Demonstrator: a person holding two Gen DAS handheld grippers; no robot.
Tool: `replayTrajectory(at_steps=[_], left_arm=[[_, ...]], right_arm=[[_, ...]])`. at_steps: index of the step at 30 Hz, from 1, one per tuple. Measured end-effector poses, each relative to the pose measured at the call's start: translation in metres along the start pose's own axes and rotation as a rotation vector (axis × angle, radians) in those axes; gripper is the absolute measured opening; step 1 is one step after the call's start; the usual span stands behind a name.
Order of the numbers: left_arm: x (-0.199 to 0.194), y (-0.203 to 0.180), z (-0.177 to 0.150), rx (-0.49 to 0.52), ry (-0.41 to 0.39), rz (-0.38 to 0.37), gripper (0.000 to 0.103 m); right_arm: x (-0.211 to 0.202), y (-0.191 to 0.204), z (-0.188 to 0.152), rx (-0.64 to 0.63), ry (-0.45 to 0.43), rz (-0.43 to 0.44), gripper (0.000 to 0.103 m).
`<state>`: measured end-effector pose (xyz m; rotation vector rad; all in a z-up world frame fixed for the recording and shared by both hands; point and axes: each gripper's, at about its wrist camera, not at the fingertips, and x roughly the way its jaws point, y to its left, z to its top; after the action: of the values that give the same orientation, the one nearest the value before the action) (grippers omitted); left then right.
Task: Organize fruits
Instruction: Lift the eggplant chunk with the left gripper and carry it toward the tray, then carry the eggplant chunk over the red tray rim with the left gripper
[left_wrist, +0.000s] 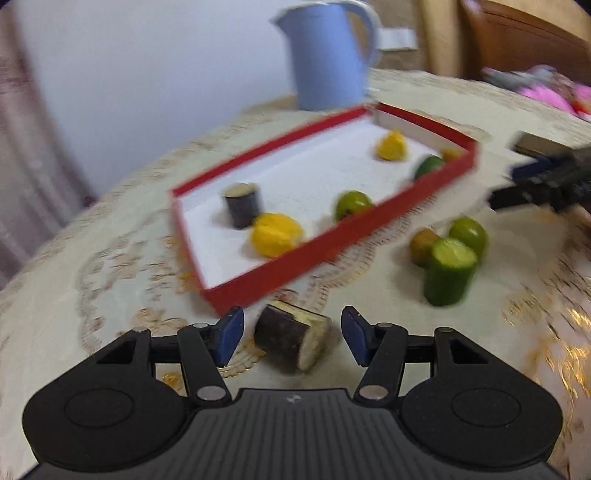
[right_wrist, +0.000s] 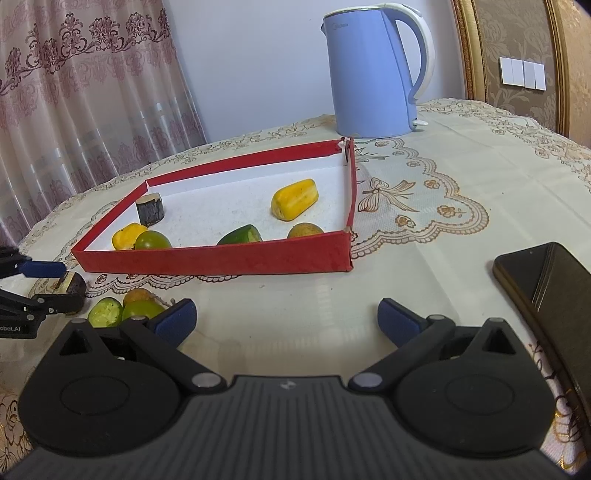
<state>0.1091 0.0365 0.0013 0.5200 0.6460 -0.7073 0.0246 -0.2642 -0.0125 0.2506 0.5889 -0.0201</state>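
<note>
We found the red tray (right_wrist: 221, 264) already holding six pieces: two yellow fruits, two green ones, a brownish round one by the right corner and a dark cut chunk (right_wrist: 149, 208) at the far left. Four pieces still lay on the tablecloth (right_wrist: 424, 266), near the tray's left corner: a second dark chunk (left_wrist: 291, 339), a cut cucumber piece (left_wrist: 448, 271), a green round fruit (left_wrist: 469, 232) and a brownish one (left_wrist: 423, 245). So we judged the job a little past halfway.

Our left gripper (left_wrist: 291, 338) stood released, its pads either side of the dark chunk without touching it. Our right gripper (right_wrist: 286, 319) hung wide and empty over bare cloth.

The tray's near wall stood between the loose pieces and the free white floor in its middle, so anything carried in would need lifting over that rim. A phone (right_wrist: 546, 295) lay near on the right and a blue kettle (right_wrist: 373, 74) stood beyond the tray, both clear of the path.
</note>
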Motion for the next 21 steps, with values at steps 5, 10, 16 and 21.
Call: replayTrajectory(at_steps=[5, 10, 16, 21], left_arm=[[0.004, 0.013, 0.004, 0.029, 0.047, -0.087, 0.051], [0.003, 0.017, 0.001, -0.029, 0.063, -0.076, 0.041], [-0.008, 0.000, -0.005, -0.263, 0.017, 0.032, 0.041], [-0.016, -0.013, -0.007, -0.629, -0.015, 0.076, 0.041]], right_arm=[[0.001, 0.001, 0.000, -0.009, 0.003, -0.007, 0.103], [0.001, 0.002, 0.000, -0.014, 0.005, -0.011, 0.103], [0.001, 0.002, 0.000, -0.014, 0.005, -0.011, 0.103], [0.001, 0.002, 0.000, -0.014, 0.005, -0.012, 0.103]])
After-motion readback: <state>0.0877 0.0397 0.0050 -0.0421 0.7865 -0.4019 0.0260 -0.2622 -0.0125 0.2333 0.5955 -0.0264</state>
